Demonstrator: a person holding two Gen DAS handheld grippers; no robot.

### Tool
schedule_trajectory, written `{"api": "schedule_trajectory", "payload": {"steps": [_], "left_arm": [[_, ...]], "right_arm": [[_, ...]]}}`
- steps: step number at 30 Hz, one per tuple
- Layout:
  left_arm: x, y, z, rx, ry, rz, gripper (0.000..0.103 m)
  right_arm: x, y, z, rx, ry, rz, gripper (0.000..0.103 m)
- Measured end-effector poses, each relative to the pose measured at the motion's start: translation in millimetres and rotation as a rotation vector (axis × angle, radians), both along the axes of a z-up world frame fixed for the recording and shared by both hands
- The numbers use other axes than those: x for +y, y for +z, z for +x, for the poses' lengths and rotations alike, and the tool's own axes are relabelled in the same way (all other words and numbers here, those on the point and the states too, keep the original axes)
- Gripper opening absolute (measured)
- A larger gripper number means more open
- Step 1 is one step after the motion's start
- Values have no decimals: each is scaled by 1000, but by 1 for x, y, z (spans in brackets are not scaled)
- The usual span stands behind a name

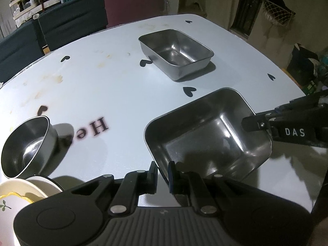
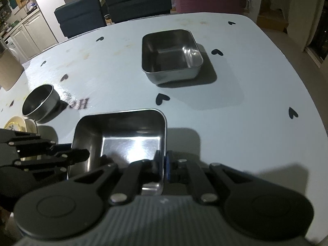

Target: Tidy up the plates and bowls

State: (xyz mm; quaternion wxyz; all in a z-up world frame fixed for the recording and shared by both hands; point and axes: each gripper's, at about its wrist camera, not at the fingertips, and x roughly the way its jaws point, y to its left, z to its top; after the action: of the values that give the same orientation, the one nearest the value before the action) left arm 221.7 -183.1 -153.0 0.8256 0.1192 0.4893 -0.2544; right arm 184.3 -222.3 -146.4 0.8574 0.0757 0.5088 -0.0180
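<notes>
- Near tray: square steel, rounded corners, rolled rim, bare shiny floor with glare; sits on the table at 6 o'clock in the right wrist view, close to the near edge.
- Left gripper: fingers clenched on near tray's rim at its near-left corner, one finger inside the wall, one outside.
- Right gripper: fingers clamped on the same tray's right wall, rim pinched between them.
- Far tray: rectangular steel, same look, at 12 o'clock from near tray, well apart, black heart print between them.
- Bowl: round steel, tilted, at 9 o'clock of near tray, leaning over ceramic dishes with yellow scalloped trim.
- Open tabletop between the trays and at 3 o'clock of near tray; table edge curves round at right and far side.
- Dark chairs just beyond the far edge at 11 o'clock.
</notes>
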Motion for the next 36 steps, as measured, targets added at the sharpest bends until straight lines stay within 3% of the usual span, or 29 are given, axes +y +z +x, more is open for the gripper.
{"api": "schedule_trajectory", "payload": {"steps": [20, 24, 29, 33, 35, 36], "left_arm": [[-3, 2, 3, 13, -37, -1, 17], [-6, 1, 2, 20, -57, -4, 27], [-11, 9, -3, 50, -103, 8, 41], [-11, 28, -11, 1, -163, 6, 67], [-7, 40, -11, -12, -166, -12, 75], [-5, 46, -9, -18, -159, -31, 81]], "right_arm": [[-3, -10, 10, 19, -30, 3, 6], [-6, -13, 10, 32, -43, 17, 6], [-5, -13, 9, 26, -28, 31, 18], [-5, -1, 4, 10, -14, 38, 24], [-8, 12, 0, -21, -11, 45, 40], [-10, 19, -3, -40, -17, 46, 42]]}}
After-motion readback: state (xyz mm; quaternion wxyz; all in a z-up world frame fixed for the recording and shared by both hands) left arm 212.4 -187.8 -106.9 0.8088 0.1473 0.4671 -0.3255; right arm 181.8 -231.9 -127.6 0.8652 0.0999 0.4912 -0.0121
